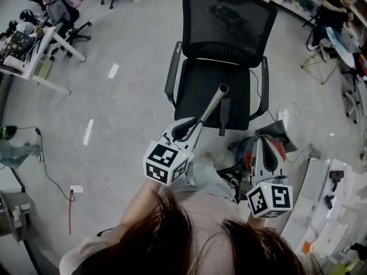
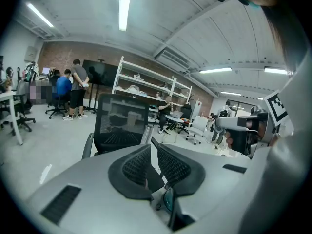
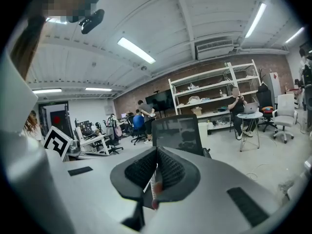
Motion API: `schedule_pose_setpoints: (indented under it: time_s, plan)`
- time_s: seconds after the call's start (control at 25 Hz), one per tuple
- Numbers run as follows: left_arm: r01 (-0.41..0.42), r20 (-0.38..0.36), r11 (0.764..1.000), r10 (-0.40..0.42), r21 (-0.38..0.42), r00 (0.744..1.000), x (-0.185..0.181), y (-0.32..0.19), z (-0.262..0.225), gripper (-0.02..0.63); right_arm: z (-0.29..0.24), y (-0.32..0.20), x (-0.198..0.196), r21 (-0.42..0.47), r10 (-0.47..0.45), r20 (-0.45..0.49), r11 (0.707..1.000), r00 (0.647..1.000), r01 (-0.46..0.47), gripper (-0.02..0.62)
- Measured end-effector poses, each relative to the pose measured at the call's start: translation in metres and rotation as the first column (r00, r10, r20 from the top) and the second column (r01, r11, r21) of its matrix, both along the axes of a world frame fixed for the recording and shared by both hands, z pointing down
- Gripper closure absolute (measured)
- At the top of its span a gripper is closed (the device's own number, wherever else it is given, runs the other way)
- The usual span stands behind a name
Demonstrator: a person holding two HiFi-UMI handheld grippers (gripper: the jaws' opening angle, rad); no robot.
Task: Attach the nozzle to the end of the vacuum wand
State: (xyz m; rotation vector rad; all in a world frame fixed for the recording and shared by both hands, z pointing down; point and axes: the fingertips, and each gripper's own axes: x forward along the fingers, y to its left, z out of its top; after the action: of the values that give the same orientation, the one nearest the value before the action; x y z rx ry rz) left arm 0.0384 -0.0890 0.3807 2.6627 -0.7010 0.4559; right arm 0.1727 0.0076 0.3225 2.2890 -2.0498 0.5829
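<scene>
Vacuum wand (image 1: pixel 212 105), smooth metal tube, pinched by left tongs (image 2: pixel 152 155); right tongs (image 3: pixel 156 172) grip red-white piece (image 3: pixel 154 184)

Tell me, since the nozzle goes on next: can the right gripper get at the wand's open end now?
Probably not: the right gripper is shut on a red-and-grey vacuum part, so it is occupied, though the wand's open end juts clear above the chair.

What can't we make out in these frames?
- Lower end of wand: head view, left gripper covers it.
- What the right gripper clamps: right gripper view shows only a white-red sliver; head view, gripper covers it.
- Whether the black piece beside wand is the nozzle: head view, too small.
</scene>
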Motion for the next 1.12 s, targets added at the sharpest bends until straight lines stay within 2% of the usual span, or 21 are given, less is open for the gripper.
schedule_pose_setpoints:
  time_s: [0.52, 1.12]
  plan:
    - [0.076, 0.036, 0.997, -0.077, 0.020, 0.996, 0.038, -0.027, 0.022, 0.560, 0.015, -0.017, 0.041, -0.021, -0.058, -0.002, 0.998, 0.998, 0.058, 0.569]
    - [0.077, 0.106, 0.997, -0.079, 0.020, 0.991, 0.065, -0.045, 0.053, 0.500, 0.022, -0.020, 0.072, -0.022, -0.035, -0.002, 0.999, 0.999, 0.035, 0.569]
